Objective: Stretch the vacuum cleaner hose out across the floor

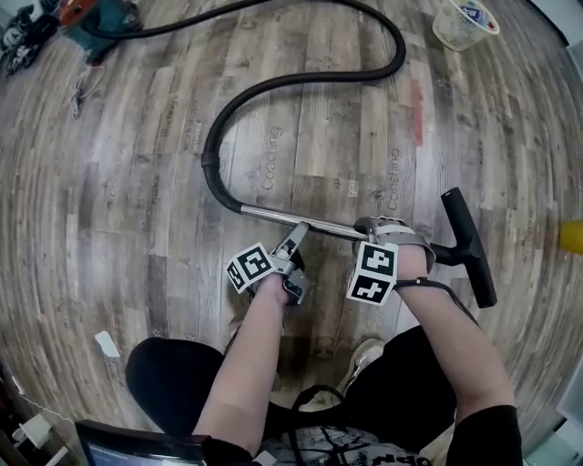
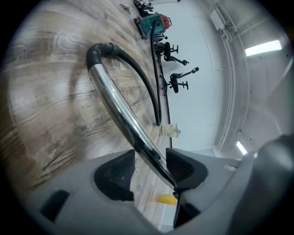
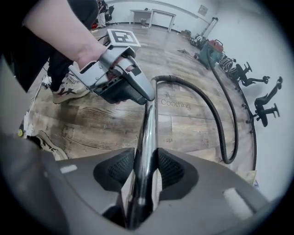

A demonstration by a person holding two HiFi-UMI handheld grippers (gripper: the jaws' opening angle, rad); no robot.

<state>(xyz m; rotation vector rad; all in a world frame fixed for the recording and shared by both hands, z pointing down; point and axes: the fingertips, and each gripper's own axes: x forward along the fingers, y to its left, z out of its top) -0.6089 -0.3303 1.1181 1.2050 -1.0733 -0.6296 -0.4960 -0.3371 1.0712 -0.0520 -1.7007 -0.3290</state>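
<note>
A black vacuum hose [image 1: 301, 82] snakes over the wood floor from a teal vacuum cleaner [image 1: 96, 23] to a chrome wand [image 1: 282, 217], which ends in a black floor nozzle [image 1: 469, 244]. My right gripper [image 1: 384, 229] points steeply down and is shut on the wand [image 3: 148, 124], both pads pressing it [image 3: 146, 160]. My left gripper [image 1: 296, 235] sits further up the wand, toward the hose. Its jaws are open [image 2: 150, 158]; the wand [image 2: 115, 105] runs between them, close to the right pad, with a gap on the left. The right gripper view shows the left gripper [image 3: 148, 95] at the wand.
A white basket [image 1: 463, 23] stands at the far right, a yellow object [image 1: 572, 237] at the right edge. Office chairs [image 3: 268, 108] line the wall beyond the hose [image 3: 206, 110]. A paper scrap [image 1: 107, 343] lies near my feet; a shoe [image 3: 69, 89] is beside the wand.
</note>
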